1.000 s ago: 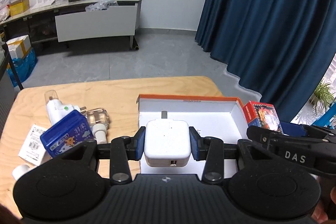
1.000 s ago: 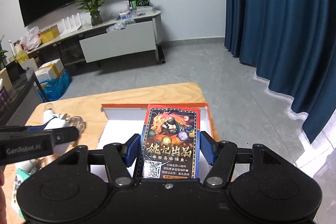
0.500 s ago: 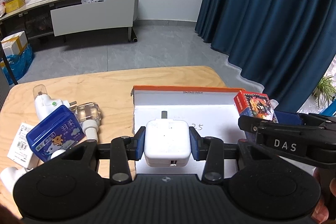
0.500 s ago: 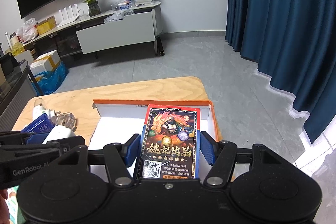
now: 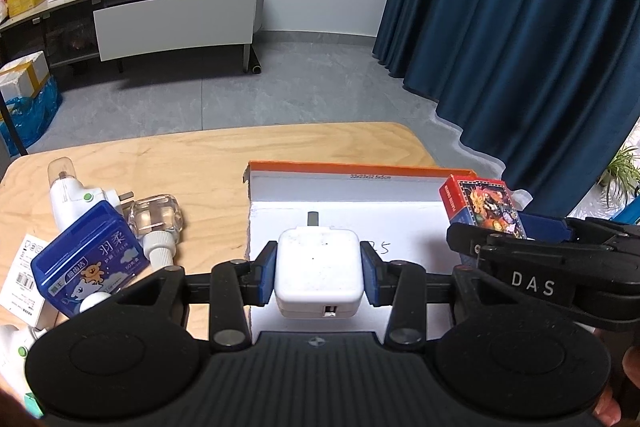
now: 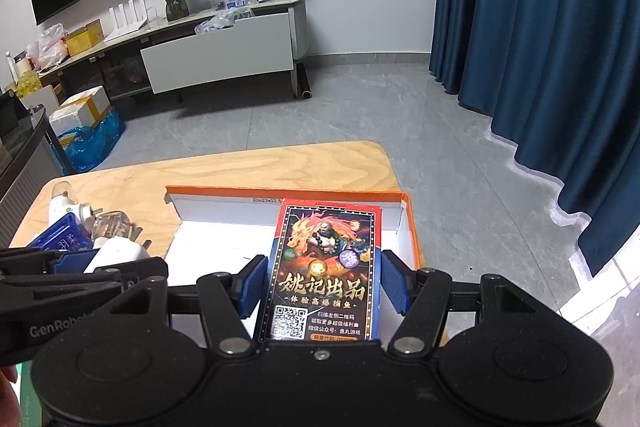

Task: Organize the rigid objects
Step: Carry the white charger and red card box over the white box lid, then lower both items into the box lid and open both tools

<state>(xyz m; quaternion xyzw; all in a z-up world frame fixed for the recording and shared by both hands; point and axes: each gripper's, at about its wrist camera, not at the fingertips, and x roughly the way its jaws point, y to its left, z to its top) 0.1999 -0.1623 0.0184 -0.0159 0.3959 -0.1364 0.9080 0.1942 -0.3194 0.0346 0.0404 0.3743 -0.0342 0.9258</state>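
Currently our left gripper (image 5: 319, 273) clamps the white charger (image 5: 319, 277) between its pads. Right gripper (image 6: 322, 283) clamps the card box (image 6: 324, 267), both over the orange tray (image 5: 360, 173).

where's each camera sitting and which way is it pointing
Left wrist: rides the left hand-held gripper, looking forward over the white square charger it clamps, above the orange-rimmed white box; the right hand-held gripper shows at right.
Right wrist: rides the right hand-held gripper, facing the same way over its clamped dragon-printed card box.
Both share the box, the wooden table and the blue curtain.

box floor (image 5: 404, 227) open, clutter (image 5: 92, 259) left
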